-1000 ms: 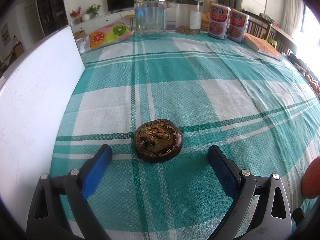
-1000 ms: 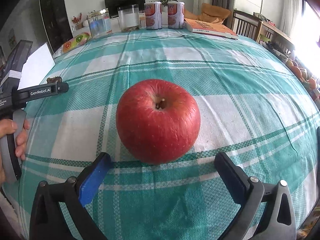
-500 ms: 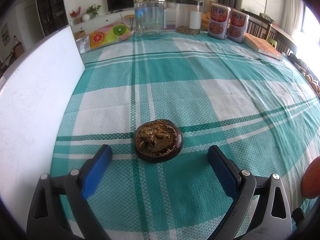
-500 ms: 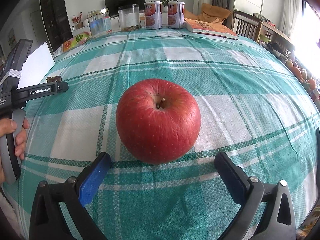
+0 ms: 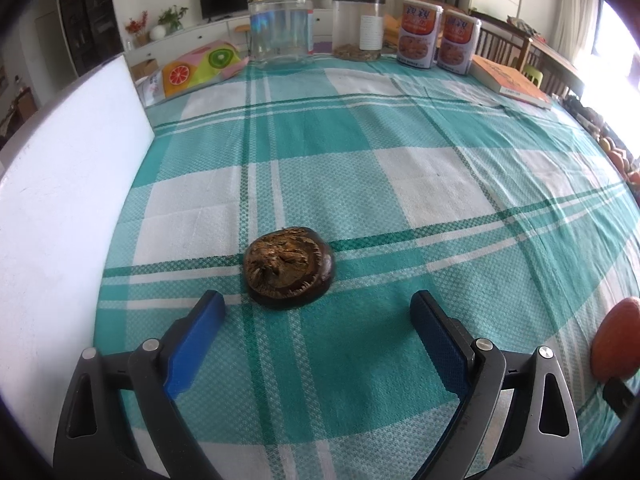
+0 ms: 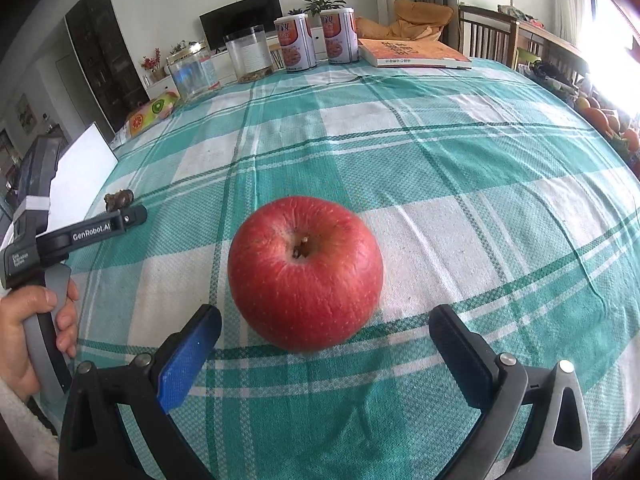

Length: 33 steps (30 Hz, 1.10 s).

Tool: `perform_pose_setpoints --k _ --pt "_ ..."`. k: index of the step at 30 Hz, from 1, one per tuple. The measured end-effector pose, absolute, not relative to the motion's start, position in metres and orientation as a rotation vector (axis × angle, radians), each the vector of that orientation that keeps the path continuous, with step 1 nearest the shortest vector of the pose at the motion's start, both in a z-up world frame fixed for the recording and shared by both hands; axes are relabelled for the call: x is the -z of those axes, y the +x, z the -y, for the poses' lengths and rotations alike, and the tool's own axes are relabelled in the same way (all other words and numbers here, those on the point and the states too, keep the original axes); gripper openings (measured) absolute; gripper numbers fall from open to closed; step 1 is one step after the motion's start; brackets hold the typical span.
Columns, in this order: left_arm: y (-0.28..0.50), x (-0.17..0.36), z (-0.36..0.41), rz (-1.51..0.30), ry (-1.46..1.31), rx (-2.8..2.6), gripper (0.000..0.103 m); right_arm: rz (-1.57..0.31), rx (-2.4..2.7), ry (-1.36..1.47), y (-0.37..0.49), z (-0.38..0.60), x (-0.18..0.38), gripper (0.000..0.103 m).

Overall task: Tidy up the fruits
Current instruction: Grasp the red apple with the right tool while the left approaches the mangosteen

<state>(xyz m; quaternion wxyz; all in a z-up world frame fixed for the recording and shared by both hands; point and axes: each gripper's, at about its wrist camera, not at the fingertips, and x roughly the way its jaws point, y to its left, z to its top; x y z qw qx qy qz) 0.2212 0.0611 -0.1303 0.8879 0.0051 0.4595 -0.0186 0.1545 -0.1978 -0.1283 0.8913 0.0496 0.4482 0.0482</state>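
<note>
Brown, wrinkled and flat, the dried fruit (image 5: 289, 267) sat on the worktop (image 5: 400, 184) just ahead of the left hand-held gripper (image 5: 318, 324), whose jaws were closing with nothing between them yet (too low, probably slips out). Right view: the red apple (image 6: 305, 277) rested ahead of the right hand-held gripper (image 6: 326, 340), jaws apart; an off-centre squeeze could've rolled it.

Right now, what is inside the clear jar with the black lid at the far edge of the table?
The jar holds a thin layer of brownish bits at its bottom. A white label covers part of the wall, so what lies behind it cannot be seen.
</note>
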Motion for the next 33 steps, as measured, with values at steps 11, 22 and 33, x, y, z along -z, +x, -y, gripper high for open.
perform_pose_setpoints --k 11,22,33 --pt "0.176 0.079 -0.077 -0.943 -0.178 0.215 0.003 -1.046 -0.246 0.234 0.169 0.206 0.121 0.069" --pt "0.149 0.07 -0.084 -0.934 -0.156 0.18 0.06 -0.976 -0.379 0.254 0.141 0.179 0.071 0.069" --pt "0.246 0.117 -0.051 -0.957 -0.101 0.09 0.05 -0.949 -0.395 0.259 0.117 0.19 0.063 0.069"
